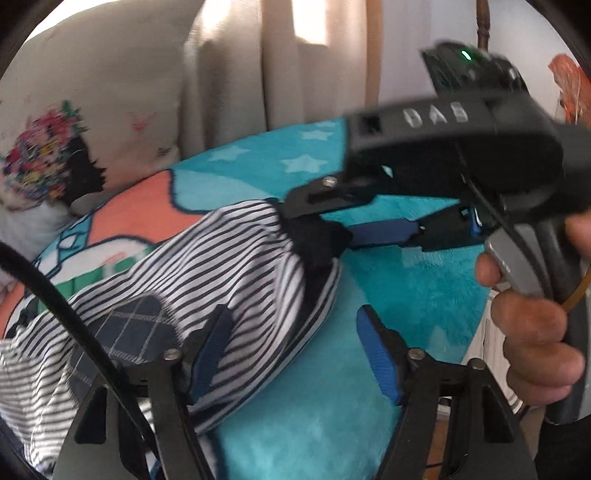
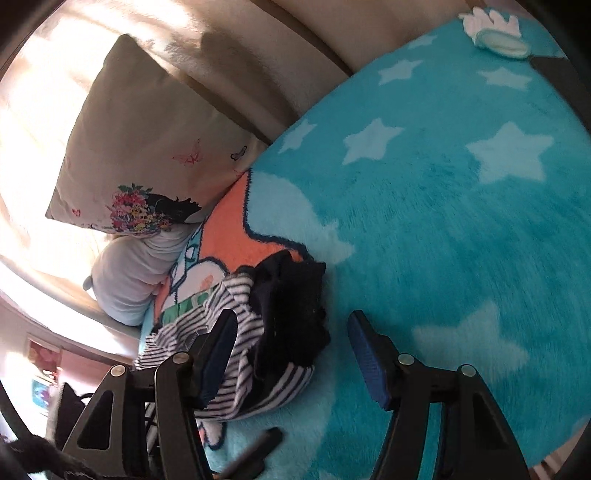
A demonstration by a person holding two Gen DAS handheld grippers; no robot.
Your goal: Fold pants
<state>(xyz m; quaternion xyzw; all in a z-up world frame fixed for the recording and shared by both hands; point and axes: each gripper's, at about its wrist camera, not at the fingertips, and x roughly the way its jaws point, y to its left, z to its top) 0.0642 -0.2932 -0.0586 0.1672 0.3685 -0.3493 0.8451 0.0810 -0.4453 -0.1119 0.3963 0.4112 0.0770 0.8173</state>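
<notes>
The pants [image 1: 229, 258] are black-and-white striped with a dark waistband and a dark checked patch; they lie bunched on the turquoise star blanket [image 1: 406, 295]. They also show in the right wrist view [image 2: 258, 354], crumpled with dark fabric on top. My left gripper [image 1: 295, 354] is open low over the blanket, its left finger against the striped cloth. My right gripper [image 2: 291, 354] is open; in the left wrist view its fingers [image 1: 321, 206] reach at the dark waistband end of the pants, one above it and one beside it.
A beige cushion [image 2: 147, 147] with a flower print and a grey pillow [image 2: 129, 273] lie at the blanket's far left. Beige curtains [image 1: 280, 59] hang behind. A white and green object [image 2: 495, 33] lies at the blanket's far edge. A dark flat object [image 2: 258, 446] lies near me.
</notes>
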